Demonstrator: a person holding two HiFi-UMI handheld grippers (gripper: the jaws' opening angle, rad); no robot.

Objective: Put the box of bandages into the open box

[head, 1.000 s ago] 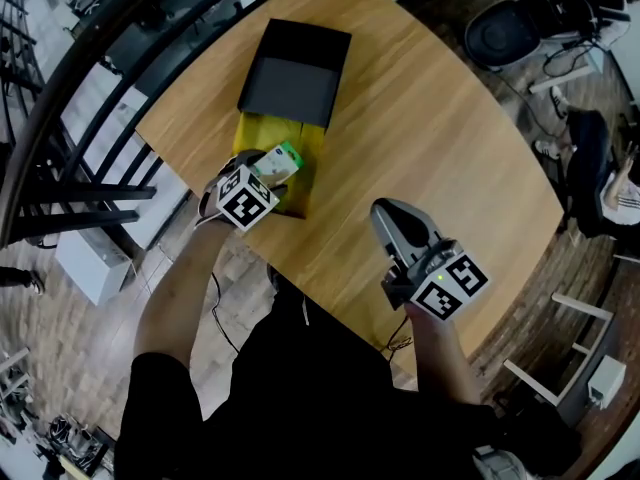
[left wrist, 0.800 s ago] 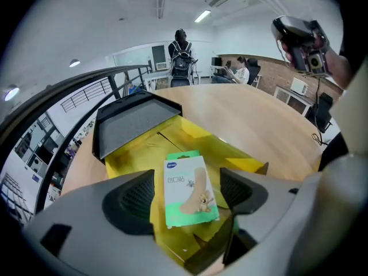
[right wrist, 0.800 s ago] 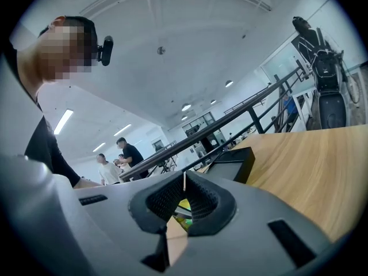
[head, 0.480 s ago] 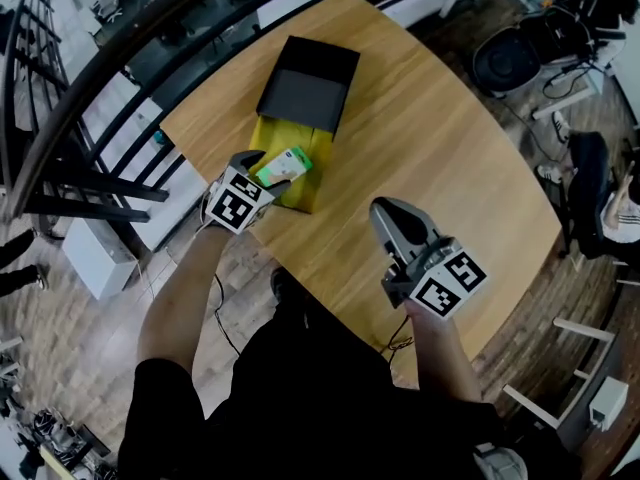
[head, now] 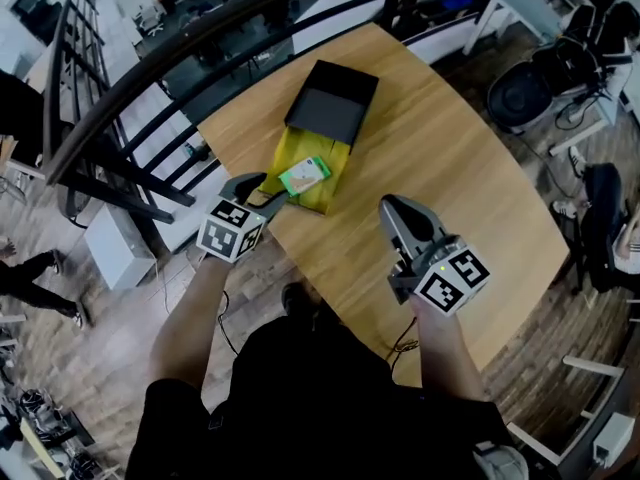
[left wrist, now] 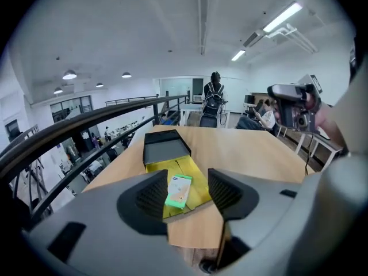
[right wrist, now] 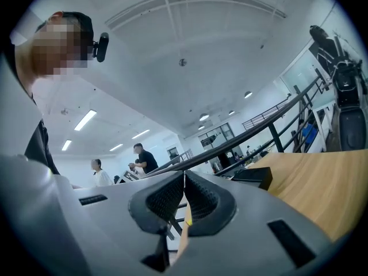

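Wooden table point(head: 450, 168), with the bandage box point(head: 304, 175) lying flat inside the yellow open box point(head: 285, 156).
Left gripper point(head: 263, 192) hangs just beside that box, jaws closing on nothing; right gripper point(head: 402, 208) is pressed together, empty. A stray brush could shove the box off the near edge.

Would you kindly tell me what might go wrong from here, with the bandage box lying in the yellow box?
1. The yellow open box sits close to the edge of the table, and the left claw, closing on nothing, hovers right beside it. A bump might push the box over the edge.
2. The bandage box lies loose in what looks like a shallow box, so a knock could tip it out.
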